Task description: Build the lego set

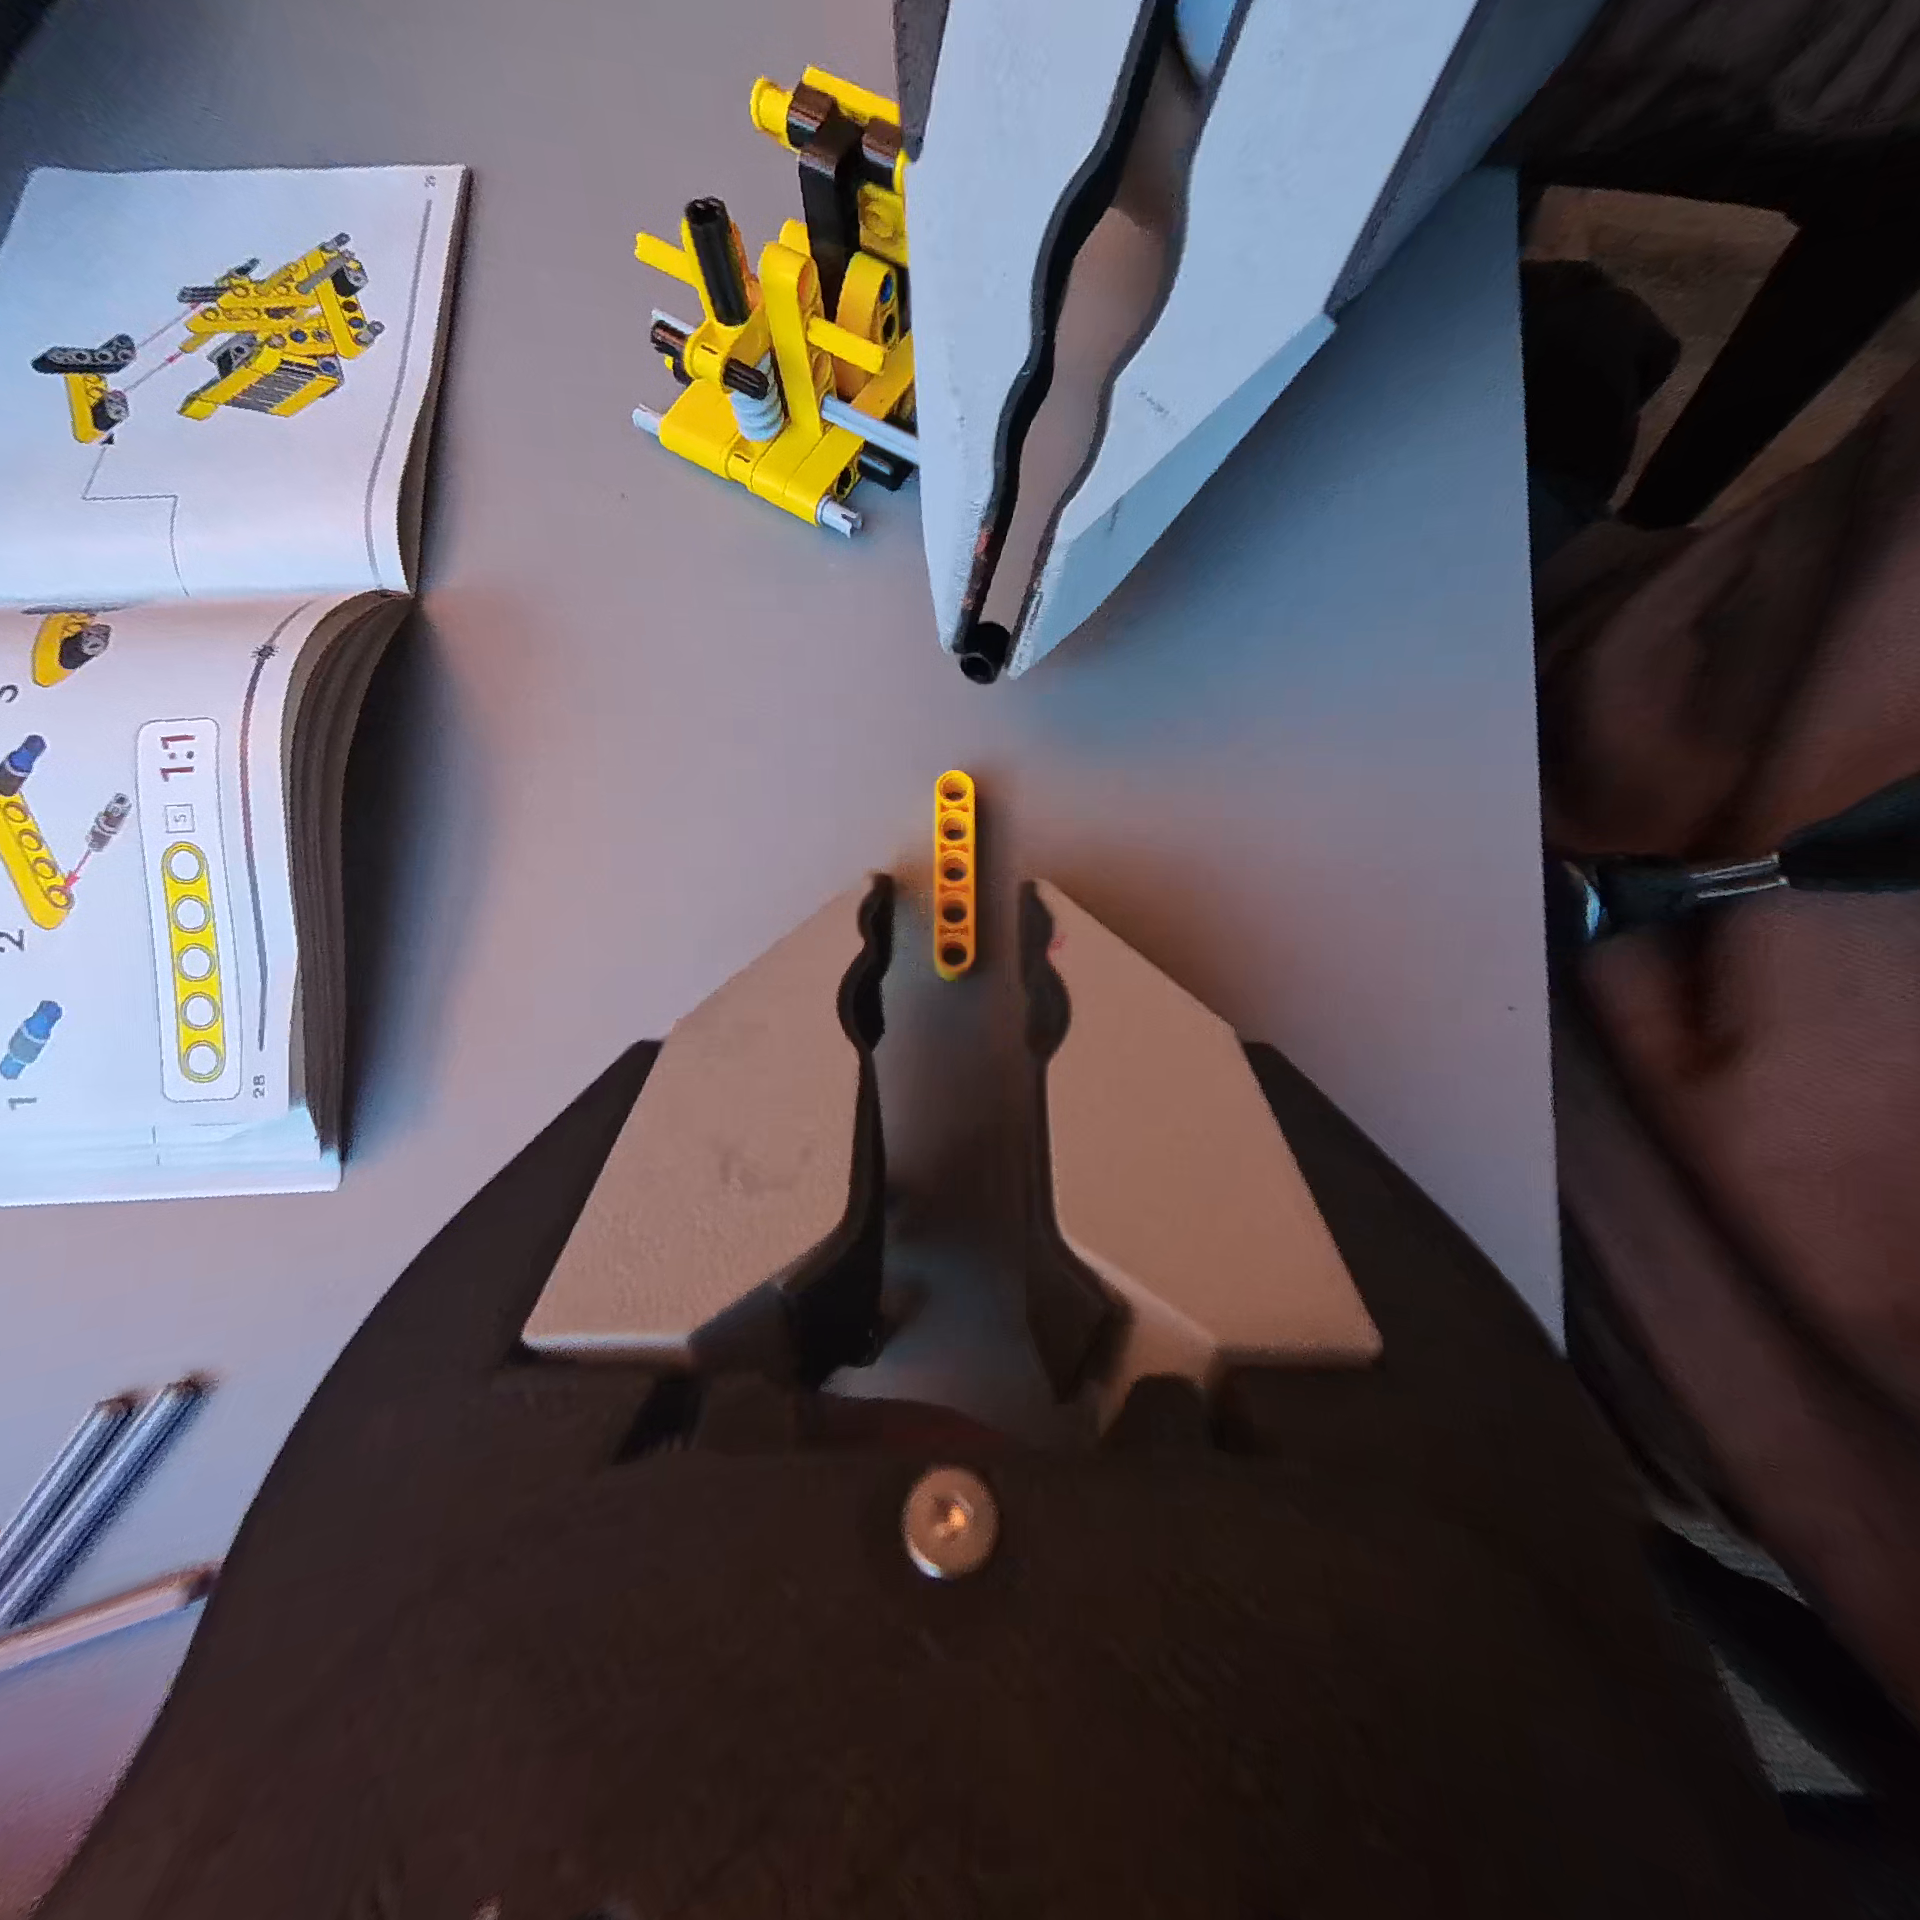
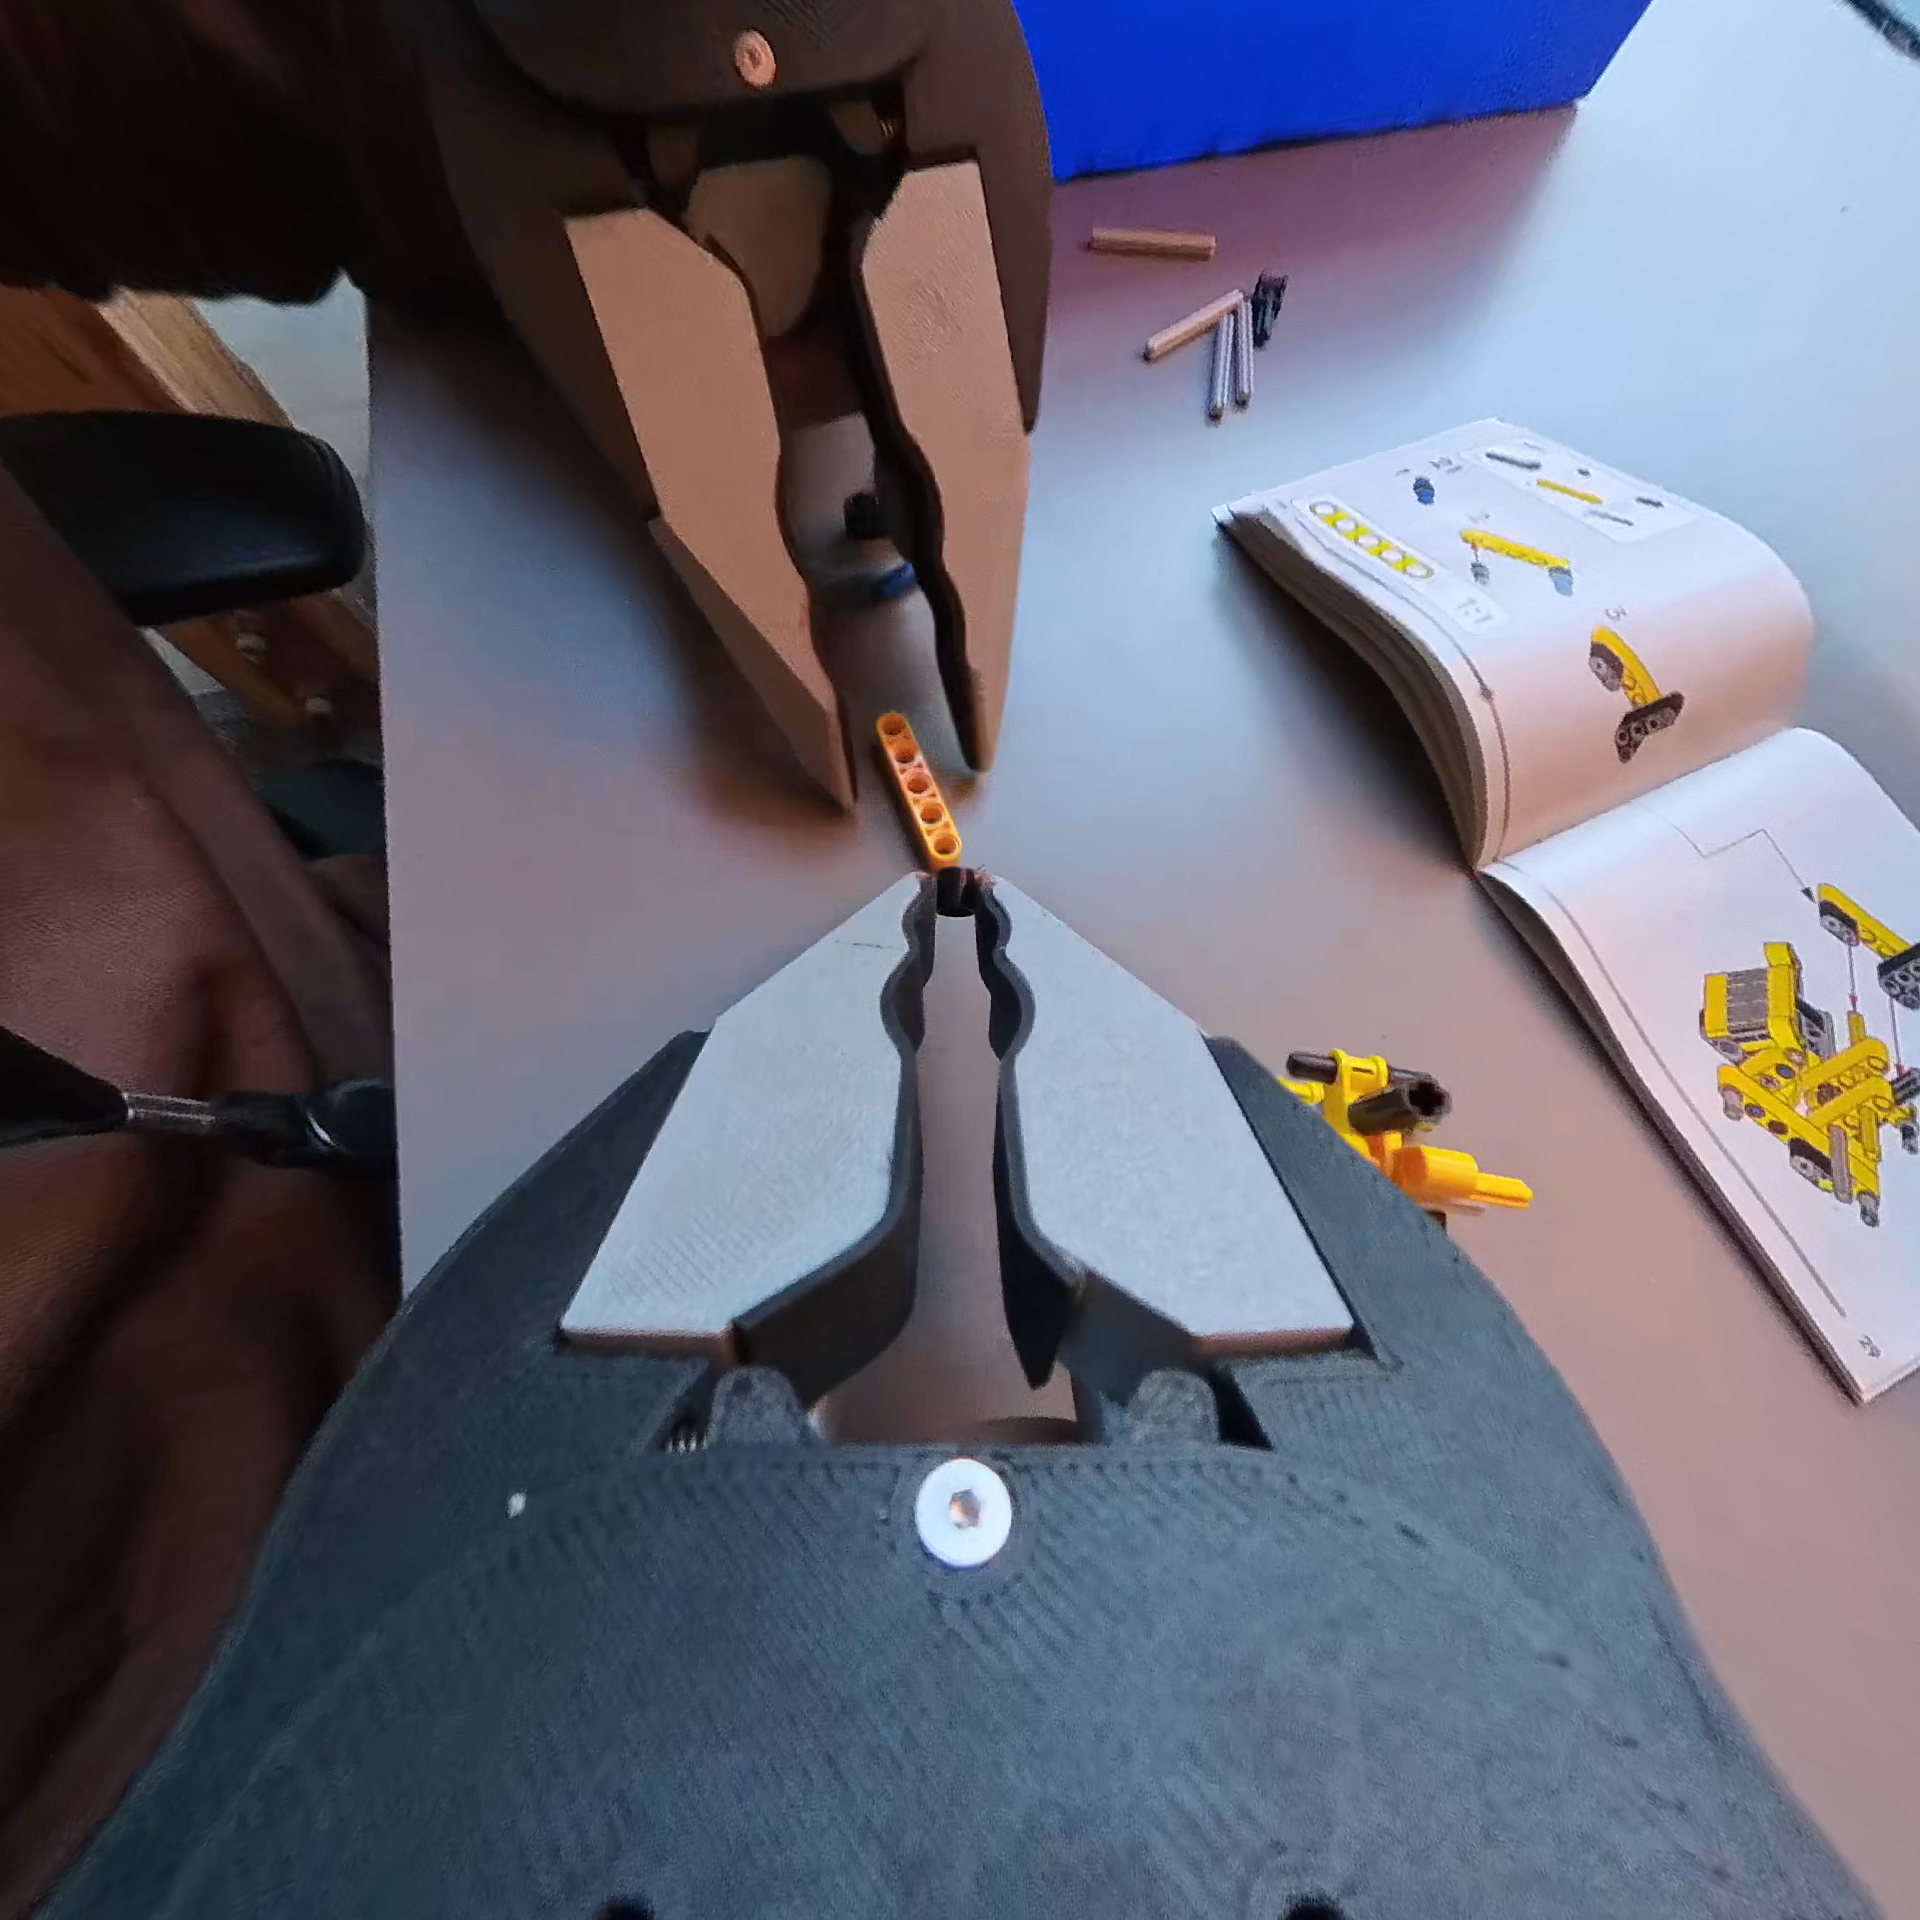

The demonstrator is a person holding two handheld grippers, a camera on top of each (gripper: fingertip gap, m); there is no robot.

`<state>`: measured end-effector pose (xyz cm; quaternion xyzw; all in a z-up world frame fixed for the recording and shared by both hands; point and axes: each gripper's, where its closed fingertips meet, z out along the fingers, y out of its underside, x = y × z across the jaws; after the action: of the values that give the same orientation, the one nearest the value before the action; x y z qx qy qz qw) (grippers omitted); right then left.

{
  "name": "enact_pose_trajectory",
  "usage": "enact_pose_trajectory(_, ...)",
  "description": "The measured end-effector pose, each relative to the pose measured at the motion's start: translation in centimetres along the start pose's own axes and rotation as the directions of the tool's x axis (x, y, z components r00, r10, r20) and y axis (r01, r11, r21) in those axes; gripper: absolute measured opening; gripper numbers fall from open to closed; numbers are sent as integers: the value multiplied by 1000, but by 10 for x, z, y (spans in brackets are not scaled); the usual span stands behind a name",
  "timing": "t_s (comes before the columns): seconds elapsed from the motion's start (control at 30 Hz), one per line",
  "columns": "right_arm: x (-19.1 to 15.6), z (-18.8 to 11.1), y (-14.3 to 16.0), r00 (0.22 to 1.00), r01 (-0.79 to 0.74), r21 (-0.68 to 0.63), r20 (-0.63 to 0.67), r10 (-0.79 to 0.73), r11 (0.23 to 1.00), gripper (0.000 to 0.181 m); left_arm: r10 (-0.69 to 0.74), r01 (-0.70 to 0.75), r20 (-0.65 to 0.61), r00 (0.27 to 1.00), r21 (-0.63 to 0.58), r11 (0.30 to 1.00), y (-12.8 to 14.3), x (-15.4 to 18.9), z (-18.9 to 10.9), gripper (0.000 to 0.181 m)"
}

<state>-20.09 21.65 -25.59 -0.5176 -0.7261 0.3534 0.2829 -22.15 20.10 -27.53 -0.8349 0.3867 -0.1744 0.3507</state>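
Note:
A yellow five-hole beam (image 1: 954, 873) stands on its edge on the grey table (image 1: 675, 727). My left gripper (image 1: 954, 896) is open, one fingertip on each side of the beam's near half, not squeezing it. My right gripper (image 1: 982, 649) comes in from the far side, shut on a small black pin (image 1: 979, 663) just beyond the beam's far end. In the right wrist view the black pin (image 2: 956, 891) sits in my right gripper (image 2: 956, 885), close to the end of the beam (image 2: 920, 792), which lies between the fingers of the left gripper (image 2: 909, 774). A partly built yellow model (image 1: 790, 312) stands behind.
An open instruction booklet (image 1: 208, 623) lies left of the beam. Grey axles (image 1: 94, 1455) and tan rods (image 2: 1153, 244) lie farther off. A blue box (image 2: 1299, 73) stands at the back. The table edge (image 1: 1538, 727) runs close beside the grippers, with a person's dark clothing and a chair armrest (image 2: 177, 509) past it. My right fingertips sit around 4 cm from my left ones.

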Motion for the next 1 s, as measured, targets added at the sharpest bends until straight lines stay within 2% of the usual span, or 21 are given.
enact_pose_trajectory(0.17,-3,-4,-19,1000,19,135,18,-21,991,4,-89,92,-30,996,129,987,-15,-8,-14,22)
enact_pose_trajectory(0.27,-4,-12,-34,999,-6,242,40,-4,970,4,-15,14,2,1000,238,971,-30,-2,-23,10)
enact_pose_trajectory(0.37,-7,-22,-51,996,-60,368,90,29,928,3,11,-24,50,999,258,966,-36,-2,-20,11)
enact_pose_trajectory(0.4,-6,-25,-54,996,-60,398,87,28,915,4,1,-9,31,1000,261,965,-38,1,-19,12)
enact_pose_trajectory(0.53,-4,-32,-58,999,45,438,-1,-49,898,4,-124,187,-202,972,330,926,-50,17,-28,13)
enact_pose_trajectory(0.63,-1,-33,-59,981,181,421,-135,-136,889,4,-242,340,-302,922,335,879,-53,10,-34,10)
enact_pose_trajectory(0.73,-3,-22,-52,950,288,333,-214,-225,898,4,-329,449,-368,870,313,837,-55,5,-36,15)
enact_pose_trajectory(1.0,-1,-8,-45,890,401,206,-319,-326,893,4,-362,487,-396,844,282,827,-54,7,-28,15)
